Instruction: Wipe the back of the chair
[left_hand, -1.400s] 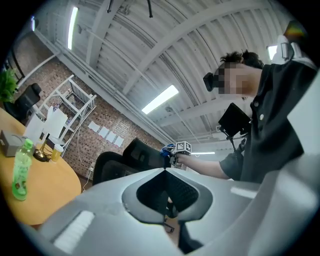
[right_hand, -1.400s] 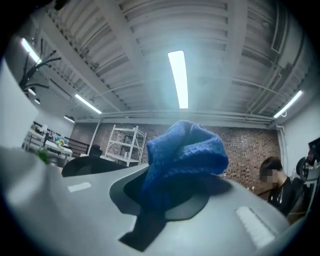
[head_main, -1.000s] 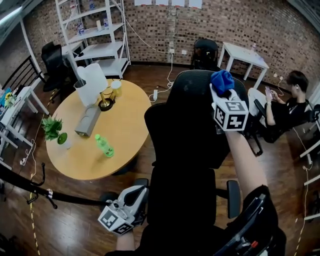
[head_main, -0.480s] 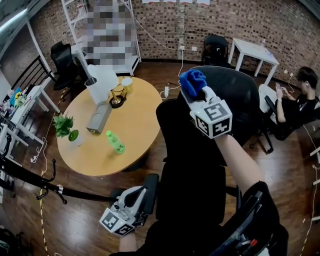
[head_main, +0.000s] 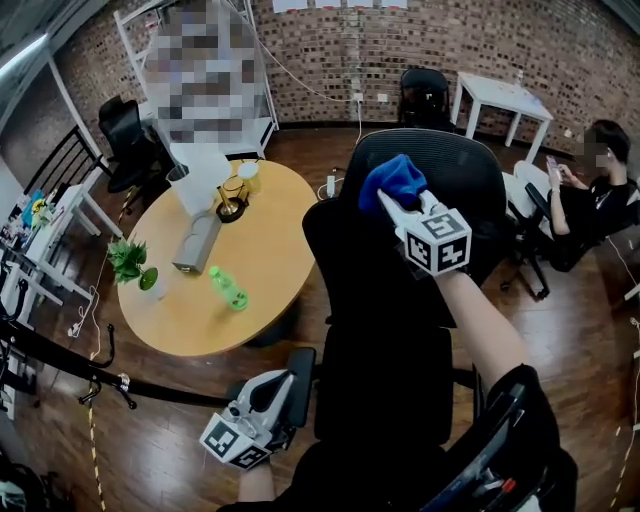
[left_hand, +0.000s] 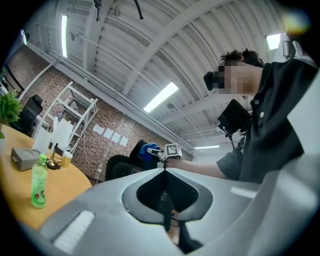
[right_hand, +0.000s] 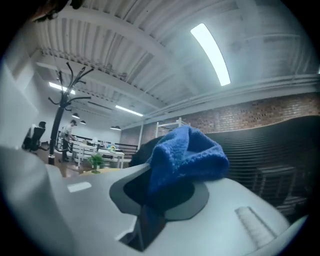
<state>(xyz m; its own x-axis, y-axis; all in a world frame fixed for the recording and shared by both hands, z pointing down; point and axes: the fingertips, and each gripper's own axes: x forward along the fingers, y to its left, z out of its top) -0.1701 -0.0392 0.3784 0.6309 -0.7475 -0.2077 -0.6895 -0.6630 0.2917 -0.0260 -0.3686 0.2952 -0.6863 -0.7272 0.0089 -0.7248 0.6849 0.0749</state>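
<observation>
- My right tool (head_main: 398, 200) is clamped on the blue cloth (head_main: 393, 177), pressed at the upper left of the chair back (head_main: 450, 170).
- My left tool (head_main: 282, 390) is held low, jaws together on nothing.
- Judgement: wiping is under way. No cleaned area shows, so I count most of the back as left.

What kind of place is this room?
Probably an office or shared workroom: a black mesh office chair in front, a round wooden table beside it, and a white desk by the brick wall.
</observation>
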